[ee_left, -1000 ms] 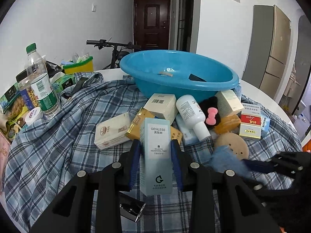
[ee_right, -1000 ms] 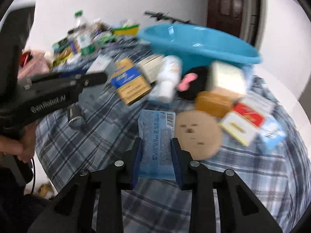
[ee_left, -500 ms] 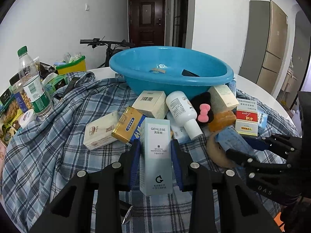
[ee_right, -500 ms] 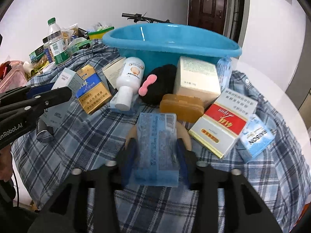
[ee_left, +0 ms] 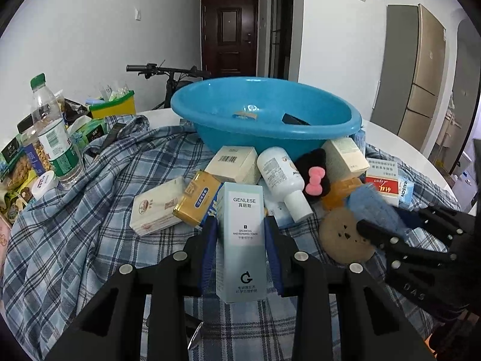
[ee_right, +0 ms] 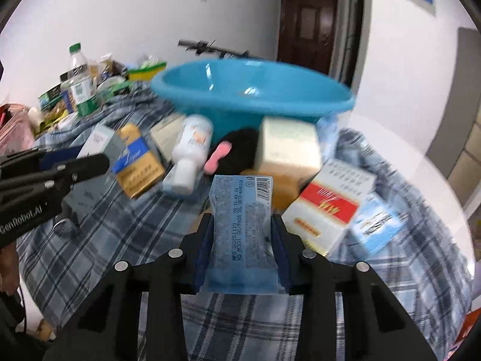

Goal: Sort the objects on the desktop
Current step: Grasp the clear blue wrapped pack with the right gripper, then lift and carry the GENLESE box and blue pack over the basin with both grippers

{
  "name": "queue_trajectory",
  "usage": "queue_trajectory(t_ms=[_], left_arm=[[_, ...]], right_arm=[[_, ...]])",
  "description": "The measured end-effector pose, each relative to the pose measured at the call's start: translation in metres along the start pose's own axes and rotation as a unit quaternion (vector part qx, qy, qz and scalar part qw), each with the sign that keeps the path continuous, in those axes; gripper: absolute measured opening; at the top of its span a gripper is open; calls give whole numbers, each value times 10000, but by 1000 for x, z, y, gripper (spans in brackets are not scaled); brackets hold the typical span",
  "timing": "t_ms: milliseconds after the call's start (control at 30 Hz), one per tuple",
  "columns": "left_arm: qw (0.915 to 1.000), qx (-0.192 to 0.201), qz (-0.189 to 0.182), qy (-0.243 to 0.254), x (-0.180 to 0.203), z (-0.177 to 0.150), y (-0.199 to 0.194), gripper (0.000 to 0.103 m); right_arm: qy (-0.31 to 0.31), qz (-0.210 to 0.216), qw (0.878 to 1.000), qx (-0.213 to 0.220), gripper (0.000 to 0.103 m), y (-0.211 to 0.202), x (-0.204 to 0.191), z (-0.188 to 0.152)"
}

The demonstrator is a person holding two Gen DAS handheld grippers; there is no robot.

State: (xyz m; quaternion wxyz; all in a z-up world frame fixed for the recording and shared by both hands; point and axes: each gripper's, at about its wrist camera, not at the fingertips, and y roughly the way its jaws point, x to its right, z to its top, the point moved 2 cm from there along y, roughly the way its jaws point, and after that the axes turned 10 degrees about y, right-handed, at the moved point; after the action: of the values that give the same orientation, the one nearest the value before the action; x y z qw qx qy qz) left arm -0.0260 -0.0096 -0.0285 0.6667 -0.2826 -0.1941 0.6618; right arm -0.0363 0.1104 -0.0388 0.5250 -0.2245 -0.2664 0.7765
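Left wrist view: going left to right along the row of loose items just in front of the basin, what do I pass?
Cream box → gold and blue pack → barcoded cream box → white bottle → pink bow → red and white carton.

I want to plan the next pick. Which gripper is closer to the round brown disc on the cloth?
Right. The right gripper, its jaws closing on a blue packet, sits over the round brown disc. The left gripper, holding the GENLESE box, is off to the disc's left.
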Motion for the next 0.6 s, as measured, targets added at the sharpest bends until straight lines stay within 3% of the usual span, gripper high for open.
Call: queue_trajectory(t_ms=[100, 200, 400, 500, 600], left_arm=[[9997, 220, 93, 23, 2, 2, -6, 34], [9973, 693, 233, 69, 5, 5, -19, 34], [9838, 1712, 526, 67, 6, 14, -56, 34], [9741, 2153, 676, 110, 6, 17, -75, 34], [9702, 2312, 716, 127, 7, 19, -83, 34]], right_arm=[[83, -127, 9990, 417, 36, -14, 1, 6], [181, -142, 9949, 985, 36, -34, 1, 12], [294, -158, 9748, 2208, 36, -78, -2, 20], [344, -60, 9686, 2462, 36, -90, -1, 22], [319, -40, 9661, 2561, 37, -97, -5, 25]])
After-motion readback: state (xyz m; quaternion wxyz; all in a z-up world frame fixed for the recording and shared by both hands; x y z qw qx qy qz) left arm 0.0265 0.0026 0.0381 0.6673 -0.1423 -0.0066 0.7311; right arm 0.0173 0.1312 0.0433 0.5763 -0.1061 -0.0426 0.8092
